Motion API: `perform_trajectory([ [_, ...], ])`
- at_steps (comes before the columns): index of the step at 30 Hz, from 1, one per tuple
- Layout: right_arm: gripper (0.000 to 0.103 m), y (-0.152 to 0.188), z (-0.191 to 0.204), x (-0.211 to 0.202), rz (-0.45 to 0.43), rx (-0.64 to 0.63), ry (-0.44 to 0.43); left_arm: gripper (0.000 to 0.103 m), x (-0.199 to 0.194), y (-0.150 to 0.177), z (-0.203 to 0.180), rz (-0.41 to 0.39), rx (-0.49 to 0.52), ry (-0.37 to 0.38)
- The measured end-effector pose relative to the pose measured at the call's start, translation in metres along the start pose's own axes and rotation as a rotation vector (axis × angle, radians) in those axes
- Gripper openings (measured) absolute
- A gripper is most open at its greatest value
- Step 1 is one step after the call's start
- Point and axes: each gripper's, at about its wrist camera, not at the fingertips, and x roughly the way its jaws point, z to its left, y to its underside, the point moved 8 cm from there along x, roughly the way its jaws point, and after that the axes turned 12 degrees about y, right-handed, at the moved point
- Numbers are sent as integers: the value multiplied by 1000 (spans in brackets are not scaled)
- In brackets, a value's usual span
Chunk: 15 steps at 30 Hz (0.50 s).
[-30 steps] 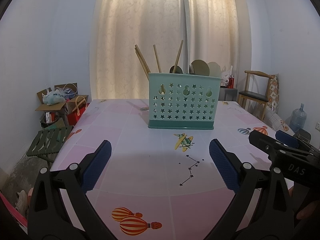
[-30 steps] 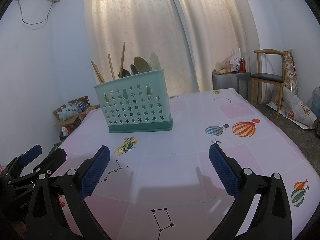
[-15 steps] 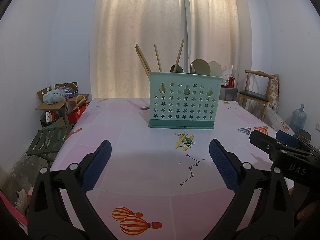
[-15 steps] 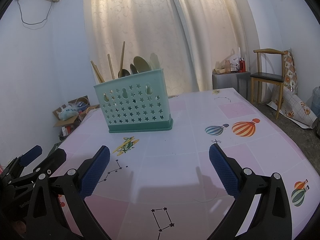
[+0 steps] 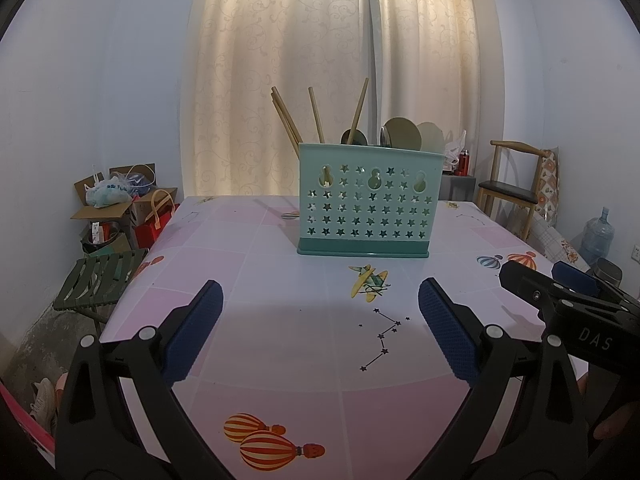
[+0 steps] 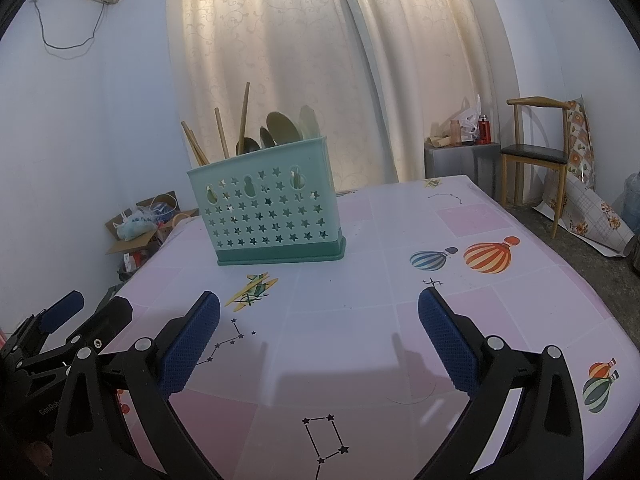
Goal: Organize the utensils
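Observation:
A teal utensil basket (image 5: 366, 204) with star-shaped holes stands on the pink patterned table (image 5: 280, 344); it also shows in the right wrist view (image 6: 268, 220). Wooden chopsticks (image 5: 316, 118) and several spoons (image 5: 402, 132) stand upright in it. My left gripper (image 5: 320, 304) is open and empty, well short of the basket. My right gripper (image 6: 319, 316) is open and empty, to the basket's right front. Each gripper shows in the other's view: the right gripper (image 5: 552, 292) and the left gripper (image 6: 76, 312).
A folding stool (image 5: 100, 280) and cardboard boxes (image 5: 120, 204) stand left of the table. A wooden chair (image 6: 536, 152), a small cabinet with bottles (image 6: 464, 156) and a water jug (image 5: 598, 236) stand at the right. Curtains hang behind.
The left wrist view has shifted very slightly; the basket sits a touch lower in it. Both grippers stay open and empty.

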Motion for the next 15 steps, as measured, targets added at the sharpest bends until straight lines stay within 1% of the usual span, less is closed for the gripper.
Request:
perform_trajectory([
  [15,97,0,0,0,1,0,0,94,2,-1,2,1,0,1],
])
